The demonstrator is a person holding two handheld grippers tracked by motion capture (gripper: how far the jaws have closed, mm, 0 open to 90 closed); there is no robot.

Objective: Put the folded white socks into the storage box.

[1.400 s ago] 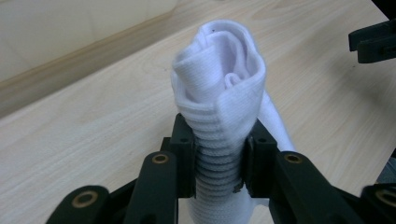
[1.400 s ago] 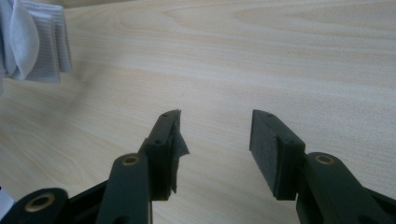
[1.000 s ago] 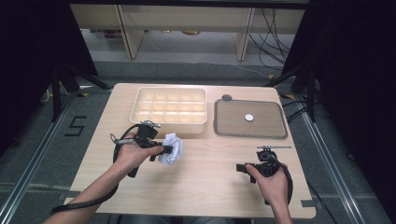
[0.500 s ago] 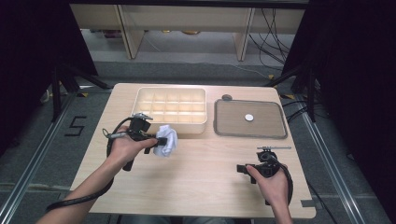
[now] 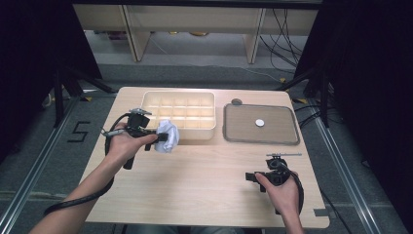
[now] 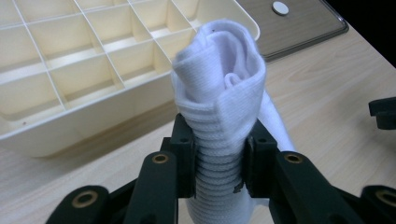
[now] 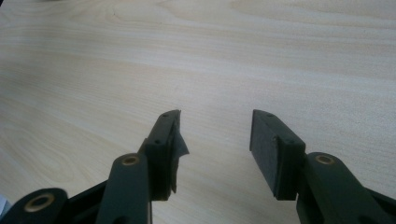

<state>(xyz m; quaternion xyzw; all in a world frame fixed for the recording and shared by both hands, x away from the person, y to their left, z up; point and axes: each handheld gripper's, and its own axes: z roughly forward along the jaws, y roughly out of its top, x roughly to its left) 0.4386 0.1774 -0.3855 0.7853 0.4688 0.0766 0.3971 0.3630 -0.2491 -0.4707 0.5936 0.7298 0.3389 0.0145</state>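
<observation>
The left gripper [image 5: 155,139] has its jaws clenched on a rolled white sock [image 6: 223,116], squeezing the ribbed cuff between both black pads so the bundle bulges out above them. Seen from the high view, the sock [image 5: 167,136] sits at about nine o'clock on the counter [image 5: 204,180], held just in front of the near wall of the cream divided tray [image 5: 179,109], close to its lower left corner; whether it touches the wall I cannot tell. At two o'clock lies a brown flat tray [image 5: 260,124] with a small white disc [image 5: 260,123] on it. The right gripper [image 5: 257,176] rests low at about five o'clock, well apart from the sock, its jaws released and gaping over bare wood with nothing between them, as the right gripper [image 7: 215,135] view shows.
</observation>
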